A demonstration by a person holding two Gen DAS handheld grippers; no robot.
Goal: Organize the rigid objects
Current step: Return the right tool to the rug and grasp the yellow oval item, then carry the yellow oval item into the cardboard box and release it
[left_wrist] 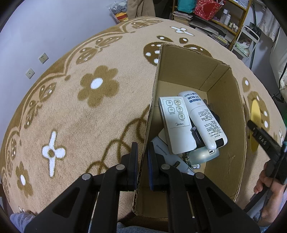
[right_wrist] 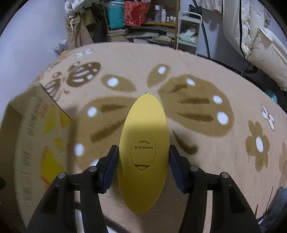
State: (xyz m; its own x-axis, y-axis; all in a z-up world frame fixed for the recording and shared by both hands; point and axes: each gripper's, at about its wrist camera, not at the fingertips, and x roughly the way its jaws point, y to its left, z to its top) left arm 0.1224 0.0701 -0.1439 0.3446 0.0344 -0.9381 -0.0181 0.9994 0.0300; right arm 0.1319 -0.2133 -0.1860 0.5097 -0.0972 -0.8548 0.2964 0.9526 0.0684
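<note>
An open cardboard box (left_wrist: pixel 226 111) stands on the tan flowered blanket (left_wrist: pixel 75 111). My left gripper (left_wrist: pixel 142 150) is shut on the box's left wall, one finger outside and one inside. Inside lie a white Midea remote (left_wrist: pixel 176 123), a white bottle-shaped remote (left_wrist: pixel 204 120) and other white devices beneath them. In the right wrist view a yellow oval device (right_wrist: pixel 144 143) marked SANRIO sits lengthwise between the pads of my right gripper (right_wrist: pixel 143 159), which is shut on its sides and holds it above the blanket. The box's printed outer wall (right_wrist: pixel 35 136) stands at the left. The yellow device (left_wrist: pixel 255 114) also shows beyond the box's right wall.
A person's hand (left_wrist: pixel 267 181) grips the right tool at the left wrist view's right edge. Shelves with books, bottles and a red bag (right_wrist: pixel 136 12) stand behind the bed. A white quilt (right_wrist: pixel 260 44) hangs at the right. Wall sockets (left_wrist: pixel 43 58) are on the left wall.
</note>
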